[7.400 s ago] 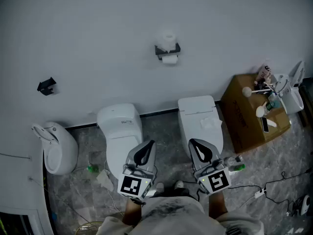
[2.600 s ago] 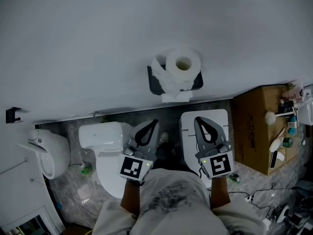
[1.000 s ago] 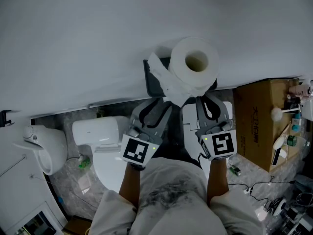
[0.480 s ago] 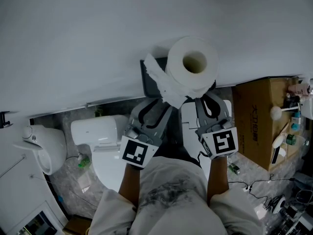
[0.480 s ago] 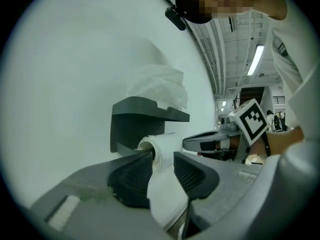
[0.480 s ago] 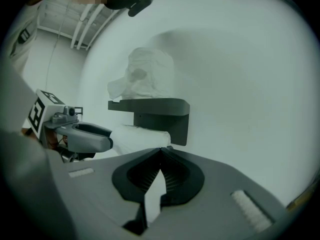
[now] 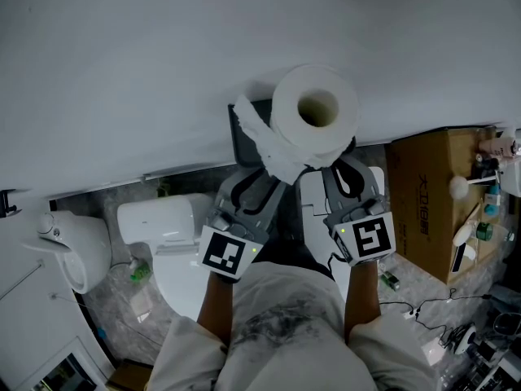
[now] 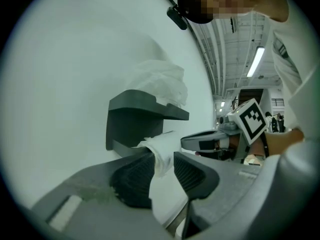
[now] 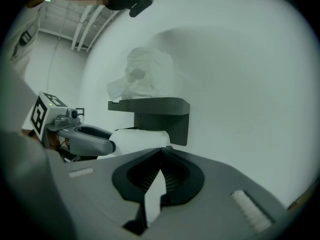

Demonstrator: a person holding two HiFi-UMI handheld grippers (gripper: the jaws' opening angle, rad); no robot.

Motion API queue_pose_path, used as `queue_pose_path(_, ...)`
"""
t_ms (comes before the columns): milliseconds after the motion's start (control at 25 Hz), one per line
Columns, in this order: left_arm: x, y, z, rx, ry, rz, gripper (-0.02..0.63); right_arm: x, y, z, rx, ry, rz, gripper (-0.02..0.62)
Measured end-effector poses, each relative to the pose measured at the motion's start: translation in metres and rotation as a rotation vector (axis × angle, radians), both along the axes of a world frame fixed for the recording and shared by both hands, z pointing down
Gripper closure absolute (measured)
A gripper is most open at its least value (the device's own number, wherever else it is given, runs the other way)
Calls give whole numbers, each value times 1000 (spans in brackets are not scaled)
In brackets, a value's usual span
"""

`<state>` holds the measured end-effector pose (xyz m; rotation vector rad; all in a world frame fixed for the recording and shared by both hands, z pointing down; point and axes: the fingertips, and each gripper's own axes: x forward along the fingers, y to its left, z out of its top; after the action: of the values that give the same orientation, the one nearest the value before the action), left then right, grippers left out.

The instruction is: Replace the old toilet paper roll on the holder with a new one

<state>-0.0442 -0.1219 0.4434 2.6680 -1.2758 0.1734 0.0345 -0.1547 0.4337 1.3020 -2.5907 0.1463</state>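
Both grippers have come up from over the toilets to the wall holder since the first frame. Over the last half second only the head view has drifted slightly.

Old roll (image 9: 140, 136): thin, lying crosswise under the shelf of the dark holder (image 9: 150, 105). New roll (image 7: 313, 112): standing on end on that shelf. A loose, crumpled tail (image 7: 269, 149) hangs off its left side, in front of the holder.

Cardboard box (image 7: 423, 202), right of the holder on the floor: small bottles and brushes (image 7: 476, 182) on its top, too small to tell apart.

Room: plain pale wall (image 7: 122, 55), grey marbled floor (image 7: 122, 300). Two white toilets sit below the holder, one at left (image 7: 163, 226), one at right (image 7: 313, 214). Cables (image 7: 423, 316) lie on the floor at lower right.

Left gripper (image 8: 162, 156): roughly level, at the old roll's left end. Jaws part-way apart, with the roll's paper filling the gap and lying against both pads.

Right gripper (image 9: 161, 151): roughly level, jaws fully together with nothing between them. Tips are just at the old roll's right end; I cannot tell whether they touch it.

Forearms (image 7: 213, 316) reach forward side by side, and the marker cubes (image 7: 224, 253) face the head camera.
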Motion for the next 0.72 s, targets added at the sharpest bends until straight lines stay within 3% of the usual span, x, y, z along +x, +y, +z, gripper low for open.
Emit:
queue_pose_path(320, -5, -4, 0, -2, 8, -10, 546, 2, 1, -1, 12, -1, -2, 594)
queue_pose_path(720, 14, 0, -7, 9, 19, 72, 575, 16, 6, -2, -1, 23, 48, 594)
